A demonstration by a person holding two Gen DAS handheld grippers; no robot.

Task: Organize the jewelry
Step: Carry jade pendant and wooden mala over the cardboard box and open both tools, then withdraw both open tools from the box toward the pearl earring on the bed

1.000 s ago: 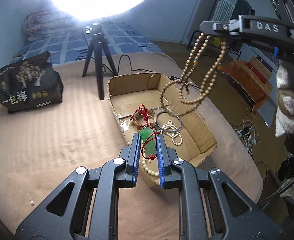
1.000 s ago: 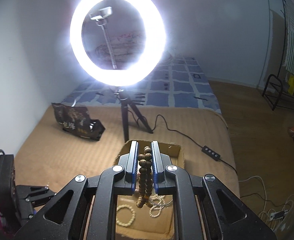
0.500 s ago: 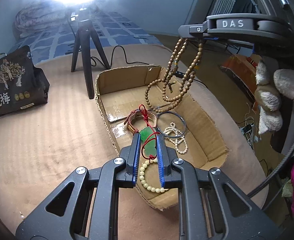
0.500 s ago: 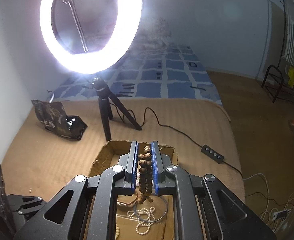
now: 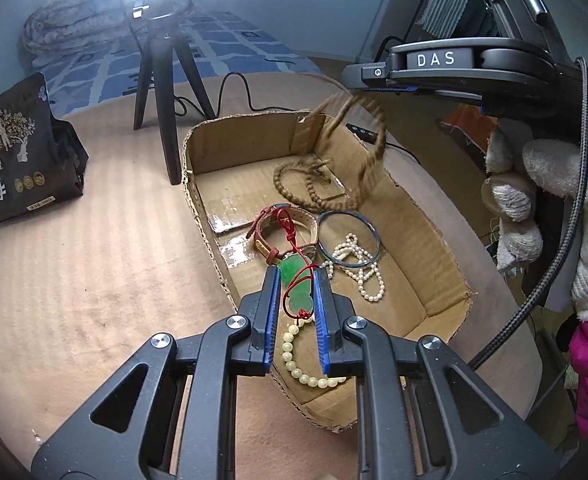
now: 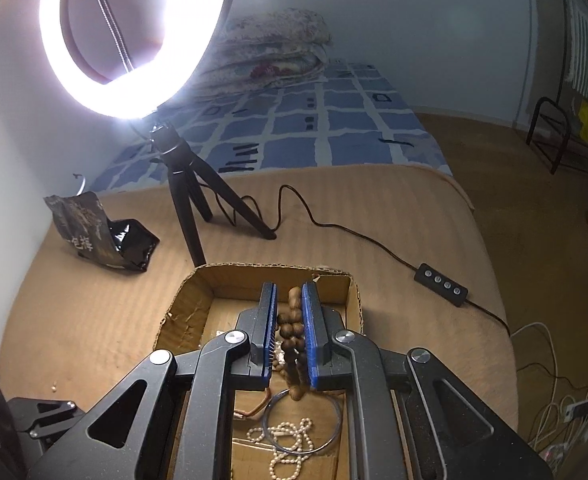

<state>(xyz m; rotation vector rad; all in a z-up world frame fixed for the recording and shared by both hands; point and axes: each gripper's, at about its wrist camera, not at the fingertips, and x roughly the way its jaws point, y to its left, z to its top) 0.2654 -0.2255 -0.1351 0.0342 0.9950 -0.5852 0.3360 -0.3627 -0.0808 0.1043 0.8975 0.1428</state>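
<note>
An open cardboard box (image 5: 426, 240) lies on the tan blanket. Just above its near end my left gripper (image 5: 296, 280) is shut on a green jade pendant (image 5: 304, 302) with a red cord. Above the box's far end my right gripper (image 6: 289, 296) is shut on a brown wooden bead necklace (image 6: 290, 332). That necklace (image 5: 294, 176) hangs blurred, and its lower loops rest on the box floor. Inside the box lie a red strap (image 5: 270, 220), a blue bangle (image 5: 374, 232), a pearl string (image 5: 358, 276) and a cream bead bracelet (image 5: 294, 356).
A ring light on a black tripod (image 6: 186, 208) stands just beyond the box, its cable and switch (image 6: 440, 284) trailing right. A black snack bag (image 5: 14, 152) sits at the left. A gloved hand (image 5: 554, 184) holds the right gripper. The blanket's edge drops off at the right.
Both grippers have come down toward the box. The wooden bead necklace, hanging free before, now touches the box floor at the far end. The pendant stays in the left gripper.
</note>
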